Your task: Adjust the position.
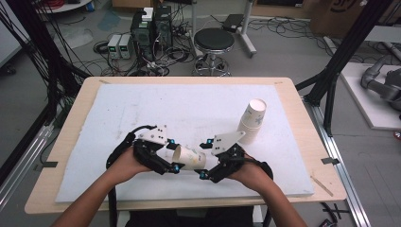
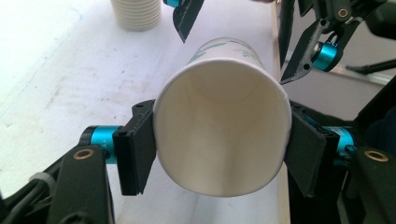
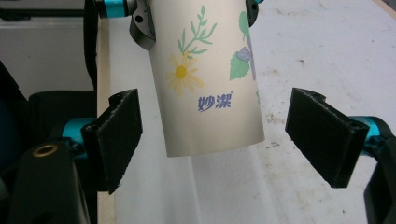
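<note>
Paper cup (image 1: 190, 158), lying sideways low in the frame's centre, is clamped near its rim by the left gripper (image 1: 173, 155), while the right gripper (image 1: 204, 159) stands apart around its base.

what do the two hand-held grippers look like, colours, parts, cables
Both are alike. The left hand-held gripper and right hand-held gripper have black linkage frames, cyan metal cylinders at the jaw pivots and brass-coloured rivets. Their jaws carry flat black rectangular pads. Each is topped by a light grey three-cornered plate with small dark holes, and a black cable trails from the left one. The forearms show no sleeves.
</note>
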Motion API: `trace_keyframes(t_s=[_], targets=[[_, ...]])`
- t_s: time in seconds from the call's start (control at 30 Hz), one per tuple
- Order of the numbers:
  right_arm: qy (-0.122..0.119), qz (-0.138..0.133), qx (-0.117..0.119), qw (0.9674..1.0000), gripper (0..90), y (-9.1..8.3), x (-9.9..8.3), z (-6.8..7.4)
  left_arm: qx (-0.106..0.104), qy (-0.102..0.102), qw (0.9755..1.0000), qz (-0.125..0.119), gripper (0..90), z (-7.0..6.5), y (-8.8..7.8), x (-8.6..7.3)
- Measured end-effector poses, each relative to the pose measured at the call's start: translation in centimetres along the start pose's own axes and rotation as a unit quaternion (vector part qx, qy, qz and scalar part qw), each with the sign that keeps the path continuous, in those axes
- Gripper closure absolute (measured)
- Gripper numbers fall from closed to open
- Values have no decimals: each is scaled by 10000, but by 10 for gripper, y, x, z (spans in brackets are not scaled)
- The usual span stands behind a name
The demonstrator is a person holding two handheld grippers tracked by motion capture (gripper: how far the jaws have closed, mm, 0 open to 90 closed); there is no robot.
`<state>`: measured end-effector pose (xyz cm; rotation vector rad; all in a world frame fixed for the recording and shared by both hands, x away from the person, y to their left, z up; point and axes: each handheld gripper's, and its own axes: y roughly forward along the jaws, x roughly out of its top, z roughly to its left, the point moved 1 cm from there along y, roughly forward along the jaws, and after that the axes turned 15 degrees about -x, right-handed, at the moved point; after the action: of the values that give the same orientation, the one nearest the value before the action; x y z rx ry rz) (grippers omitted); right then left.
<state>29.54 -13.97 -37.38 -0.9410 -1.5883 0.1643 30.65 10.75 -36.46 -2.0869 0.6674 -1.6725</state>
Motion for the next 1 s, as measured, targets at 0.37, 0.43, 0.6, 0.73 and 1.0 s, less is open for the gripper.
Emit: trace_keyframes(t_s=[0.37,0.43,0.6,0.73,1.0], targets=[[-495,407,-130,9979,193,10,9,4,217,90,9968,768,330,-1,2,14],[-580,460,-142,9972,193,11,11,5,266,86,9960,852,330,-1,3,16],[-688,607,-108,9957,196,15,14,7,282,64,9938,1076,330,-2,6,21],[-717,661,-92,9952,197,18,15,8,297,41,9928,1158,330,-1,9,21],[-858,803,-36,9931,244,27,16,12,255,0,9922,1220,329,0,15,22]])
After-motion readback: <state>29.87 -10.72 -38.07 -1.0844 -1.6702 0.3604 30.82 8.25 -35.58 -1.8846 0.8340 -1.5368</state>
